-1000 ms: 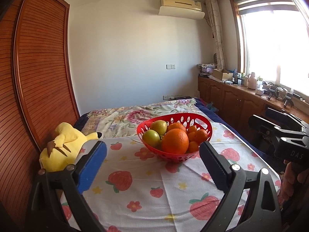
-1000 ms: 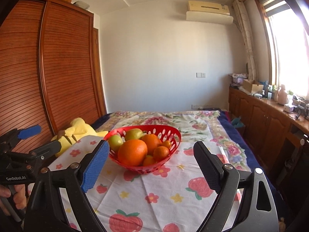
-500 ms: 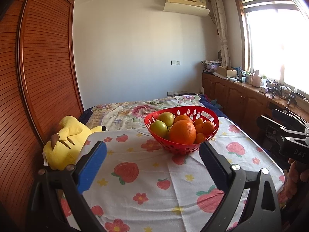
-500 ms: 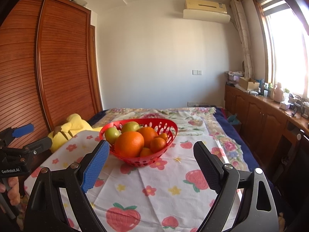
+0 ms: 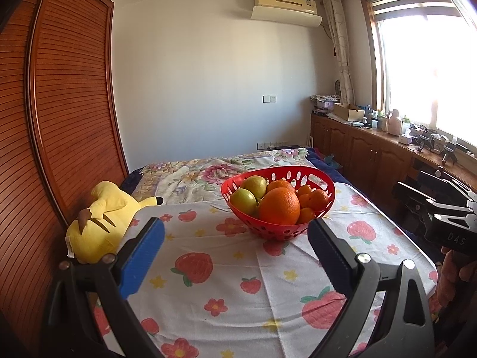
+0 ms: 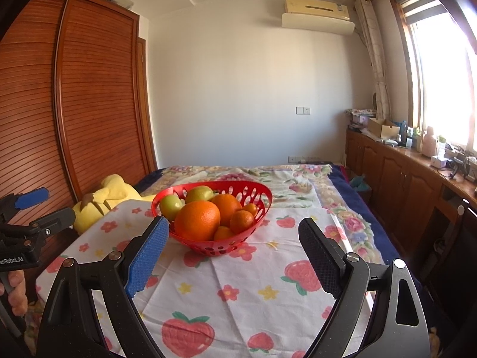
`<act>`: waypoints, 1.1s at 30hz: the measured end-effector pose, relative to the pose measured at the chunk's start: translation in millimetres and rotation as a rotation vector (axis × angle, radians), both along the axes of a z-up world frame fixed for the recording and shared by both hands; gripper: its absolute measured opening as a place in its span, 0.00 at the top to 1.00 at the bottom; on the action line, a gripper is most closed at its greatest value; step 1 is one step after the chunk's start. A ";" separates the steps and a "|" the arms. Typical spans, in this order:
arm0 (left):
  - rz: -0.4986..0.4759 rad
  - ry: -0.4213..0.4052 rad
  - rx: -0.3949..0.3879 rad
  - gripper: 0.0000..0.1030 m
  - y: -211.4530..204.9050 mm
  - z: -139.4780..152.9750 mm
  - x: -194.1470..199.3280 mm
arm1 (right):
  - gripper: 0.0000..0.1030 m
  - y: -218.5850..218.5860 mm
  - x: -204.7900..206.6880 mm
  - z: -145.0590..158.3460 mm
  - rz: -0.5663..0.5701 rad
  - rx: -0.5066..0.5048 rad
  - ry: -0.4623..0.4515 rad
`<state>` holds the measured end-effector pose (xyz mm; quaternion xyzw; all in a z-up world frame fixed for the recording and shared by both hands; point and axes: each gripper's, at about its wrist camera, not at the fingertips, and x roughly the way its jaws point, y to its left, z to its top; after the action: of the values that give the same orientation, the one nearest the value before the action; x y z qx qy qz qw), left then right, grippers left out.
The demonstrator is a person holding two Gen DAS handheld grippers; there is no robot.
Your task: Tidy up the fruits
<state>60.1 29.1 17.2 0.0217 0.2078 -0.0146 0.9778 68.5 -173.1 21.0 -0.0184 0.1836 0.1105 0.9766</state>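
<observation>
In red basket (image 5: 307, 176), heaped fruit (image 5: 279, 205)

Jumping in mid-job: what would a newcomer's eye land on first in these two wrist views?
First, the red perforated plastic basket on the strawberry-print tablecloth, heaped with fruit: a big round orange in front and green-yellow apples behind it to the left. Next, the yellow plush toy lying at the table's left edge against the wooden slatted wardrobe. Both hand-held grippers, left and right, are open and empty.

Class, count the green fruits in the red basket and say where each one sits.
2: one green fruit at the basket's left edge, another behind it toward the back. More may hide underneath the oranges.
</observation>
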 end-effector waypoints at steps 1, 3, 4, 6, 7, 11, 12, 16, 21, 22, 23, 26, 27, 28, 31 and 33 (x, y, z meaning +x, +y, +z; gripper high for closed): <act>-0.001 0.000 0.000 0.05 -0.5 0.1 0.0 | 0.12 -0.1 0.0 0.0 0.000 0.002 0.001; -0.001 0.001 0.001 0.05 -0.5 -0.1 -0.6 | 0.12 0.0 -0.1 0.1 0.000 0.002 0.000; -0.001 0.000 0.002 0.05 -0.7 0.0 -0.8 | 0.12 0.0 0.0 0.0 -0.001 0.002 0.000; -0.001 -0.001 0.000 0.05 -0.7 -0.3 -0.9 | 0.12 0.0 -0.1 0.0 0.000 0.002 0.000; -0.001 -0.001 -0.002 0.05 -0.8 -0.4 -1.1 | 0.12 -0.1 -0.1 0.1 0.000 0.001 0.000; -0.002 -0.001 -0.002 0.05 -1.0 -0.5 -1.1 | 0.12 0.0 0.1 0.0 0.000 0.001 0.001; -0.002 0.000 -0.003 0.05 -0.8 -0.5 -1.1 | 0.12 -0.3 -0.1 0.1 0.000 0.001 0.000; -0.002 -0.001 -0.002 0.05 -0.8 -0.6 -1.4 | 0.12 -0.2 0.0 -0.1 -0.001 -0.001 -0.001; -0.001 -0.001 -0.003 0.05 -0.6 -0.6 -1.4 | 0.12 -1.0 -0.4 -0.4 -0.004 -0.002 -0.001; -0.001 -0.003 -0.004 0.05 -1.0 -0.3 -1.8 | 0.12 -1.2 -0.2 -0.8 -0.005 -0.002 -0.001; -0.001 -0.004 -0.004 0.05 -1.5 -0.1 -2.1 | 0.12 -1.8 -0.2 -0.4 -0.005 -0.001 -0.001; -0.001 -0.005 -0.004 0.05 -1.5 0.4 -2.7 | 0.12 -1.8 -0.2 -0.5 -0.005 -0.002 -0.001; 0.000 -0.005 -0.005 0.05 -1.5 0.4 -2.8 | 0.12 -1.7 -0.2 -0.4 -0.005 -0.002 -0.001; 0.000 -0.006 -0.006 0.05 -1.9 0.5 -2.8 | 0.12 -1.9 -0.2 -0.8 -0.005 -0.001 -0.001; 0.000 -0.006 -0.006 0.05 -2.1 0.9 -3.4 | 0.12 -3.2 0.2 -1.0 -0.007 -0.001 -0.001; 0.000 -0.006 -0.005 0.05 -1.4 0.6 -3.4 | 0.12 -2.8 0.1 -0.6 -0.007 -0.001 -0.002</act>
<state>56.8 27.7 17.8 0.0194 0.2048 -0.0150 0.9785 68.6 -175.8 20.4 -0.0184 0.1829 0.1071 0.9771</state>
